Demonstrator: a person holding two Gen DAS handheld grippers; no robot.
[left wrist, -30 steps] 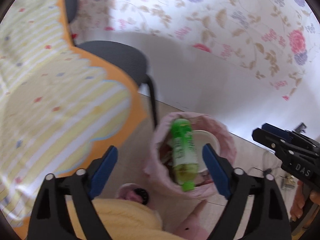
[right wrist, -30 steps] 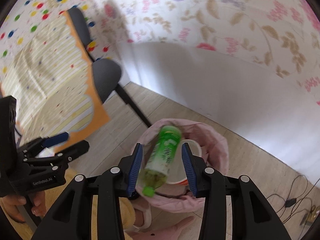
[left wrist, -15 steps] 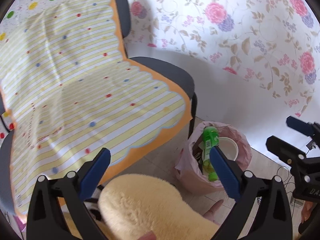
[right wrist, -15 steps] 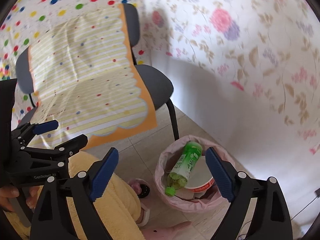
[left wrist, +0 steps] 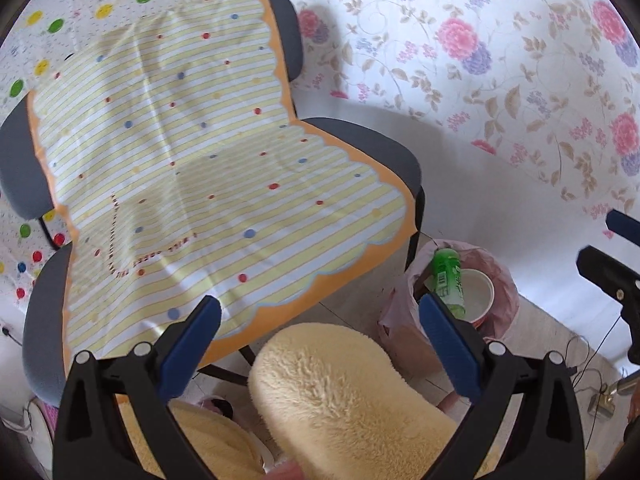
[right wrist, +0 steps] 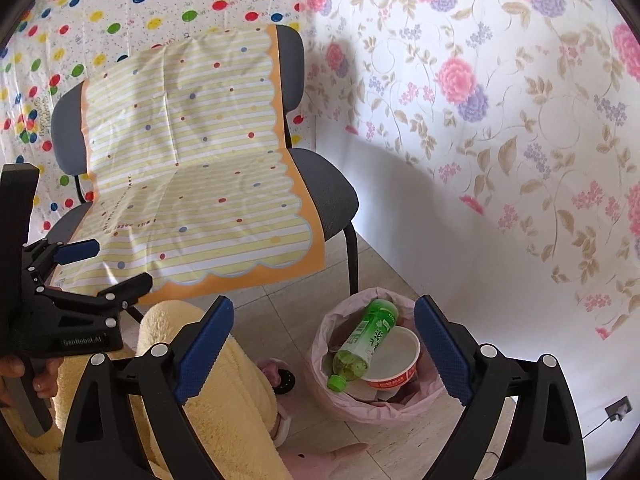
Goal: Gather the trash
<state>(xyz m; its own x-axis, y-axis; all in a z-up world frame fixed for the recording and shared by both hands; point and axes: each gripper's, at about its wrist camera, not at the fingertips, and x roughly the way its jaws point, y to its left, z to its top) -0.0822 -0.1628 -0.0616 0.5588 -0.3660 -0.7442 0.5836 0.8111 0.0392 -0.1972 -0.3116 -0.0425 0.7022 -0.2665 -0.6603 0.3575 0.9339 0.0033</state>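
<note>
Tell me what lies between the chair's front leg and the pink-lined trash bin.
Nothing: in the right wrist view only bare floor tile separates the chair's front leg from the pink-lined trash bin, which holds the green bottle.

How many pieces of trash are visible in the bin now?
2. A green bottle lies tilted across the bin, resting on a paper bowl inside it. More trash may be hidden underneath.

a green plastic bottle (right wrist: 365, 342) lies tilted across the top of the pink-lined trash bin (right wrist: 320, 376), cap end low toward the bin's near rim, base raised toward the far rim. its side rests against a white paper bowl (right wrist: 394, 362) with a red band, sitting upright inside the bin beside it.
</note>
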